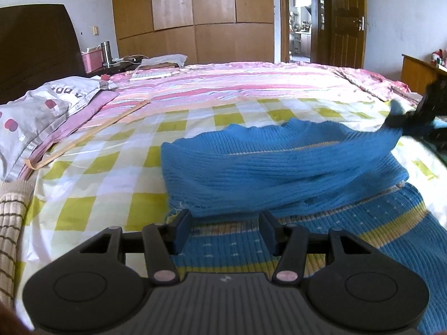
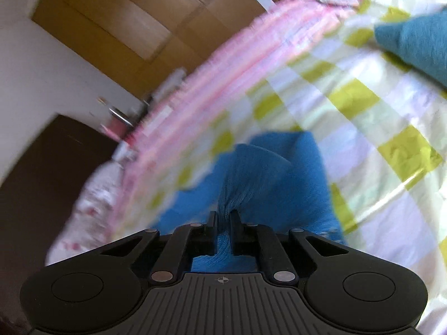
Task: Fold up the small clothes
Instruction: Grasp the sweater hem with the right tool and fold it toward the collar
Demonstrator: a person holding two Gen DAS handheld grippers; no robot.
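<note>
We saw right gripper [image 2: 223, 219] pinching blue sweater [image 1: 279, 162] on checked bedsheet [image 1: 111, 173]; left gripper [image 1: 225, 223] jaws half-wide, holding nothing.

The right gripper [image 2: 223, 220], jaws pinched on bunched blue knit sweater [image 2: 265, 173], above a checked bedsheet [image 2: 363, 106]; teal cloth [image 2: 416, 42] lies well beyond.

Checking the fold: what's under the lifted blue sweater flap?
Under the blue sweater flap lies the sweater's striped body on the checked sheet; farther beneath is covered.
</note>
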